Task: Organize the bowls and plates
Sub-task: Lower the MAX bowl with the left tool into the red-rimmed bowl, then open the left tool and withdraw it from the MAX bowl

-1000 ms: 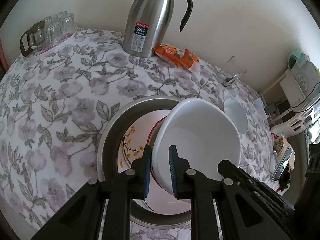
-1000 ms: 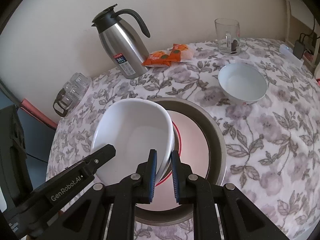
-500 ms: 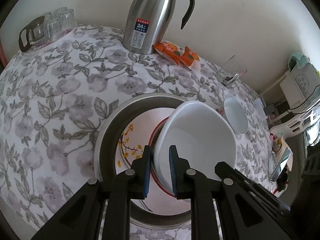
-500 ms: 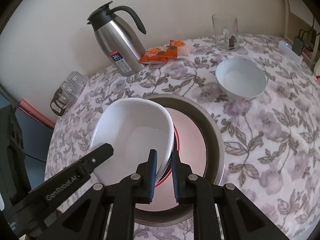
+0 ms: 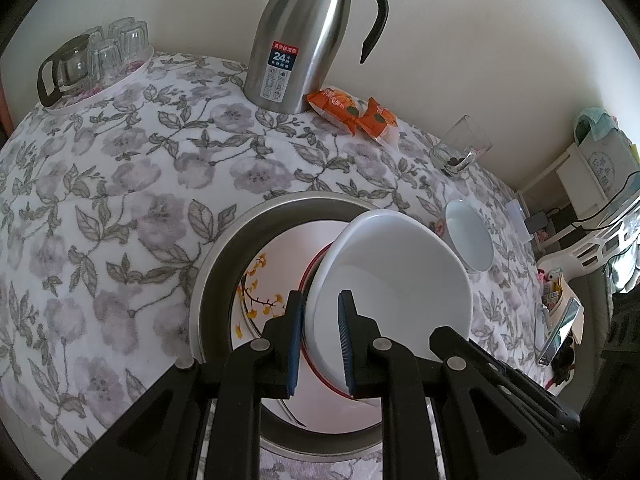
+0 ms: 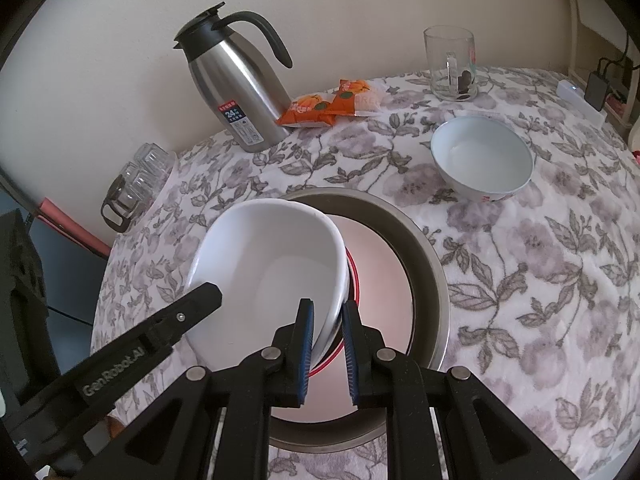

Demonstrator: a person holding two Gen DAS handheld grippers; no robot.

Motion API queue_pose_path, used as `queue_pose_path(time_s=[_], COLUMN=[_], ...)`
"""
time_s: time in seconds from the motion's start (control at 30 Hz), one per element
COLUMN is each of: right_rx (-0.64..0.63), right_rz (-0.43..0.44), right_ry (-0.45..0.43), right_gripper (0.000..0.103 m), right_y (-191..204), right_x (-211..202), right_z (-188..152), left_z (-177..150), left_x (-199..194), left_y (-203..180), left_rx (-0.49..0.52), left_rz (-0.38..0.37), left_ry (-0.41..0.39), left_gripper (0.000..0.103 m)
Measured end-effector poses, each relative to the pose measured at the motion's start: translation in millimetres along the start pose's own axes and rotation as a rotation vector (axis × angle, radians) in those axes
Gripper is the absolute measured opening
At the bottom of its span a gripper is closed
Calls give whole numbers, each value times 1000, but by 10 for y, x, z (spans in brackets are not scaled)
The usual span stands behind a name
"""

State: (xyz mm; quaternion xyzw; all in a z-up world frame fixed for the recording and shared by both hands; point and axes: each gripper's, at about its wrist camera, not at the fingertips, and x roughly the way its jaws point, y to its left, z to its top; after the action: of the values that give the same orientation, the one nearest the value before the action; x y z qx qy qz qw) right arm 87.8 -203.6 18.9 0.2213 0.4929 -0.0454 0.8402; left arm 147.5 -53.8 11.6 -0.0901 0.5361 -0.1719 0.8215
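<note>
A cream wall (image 5: 460,40) is standing behind the tabletop (image 5: 120,184), which is wearing a grey floral cloth; white shelving (image 5: 576,184) is sitting at the right.

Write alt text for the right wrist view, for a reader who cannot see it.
The right gripper and left gripper clamp opposite rims of a white bowl, tilted above a red-rimmed plate in a metal basin. On the floral tablecloth beyond stand a smaller bowl, thermos and glass mug.
</note>
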Motion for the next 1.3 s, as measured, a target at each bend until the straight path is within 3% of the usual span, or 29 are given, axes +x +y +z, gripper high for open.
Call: queue_pose_path(time_s=[0.4,0.87,0.97,1.03,1.13,1.2,1.3], right_rx=[6,-26,-33,-38,-35,-43,-57], right_rz=[18,31,-11,-29,-53,-66,-66], right_ry=[0,-103,-112,-110,-112,-109,-115], right_gripper=[18,18,35,43,64,66,80], right_y=[-33,21,13,3,-15,-14,-14], right_x=[-44,-432,-444,-429,-401,-383,-357], right_z=[-4,87,89,92,89,84,72], left_z=[13,82,94,100,113,122,147], left_x=[-12,-384,-398,-395,-363,-347,-335], left_y=[26,1,34,63,149,195,256], left_rx=[-17,-3,-14,-21,-51,-63,-80], left_rz=[-16,-15,41,74,100,122,166], left_ry=[6,-84,-96,-98,-84,-81,-91], left_gripper=[16,22,47,52,64,69,80])
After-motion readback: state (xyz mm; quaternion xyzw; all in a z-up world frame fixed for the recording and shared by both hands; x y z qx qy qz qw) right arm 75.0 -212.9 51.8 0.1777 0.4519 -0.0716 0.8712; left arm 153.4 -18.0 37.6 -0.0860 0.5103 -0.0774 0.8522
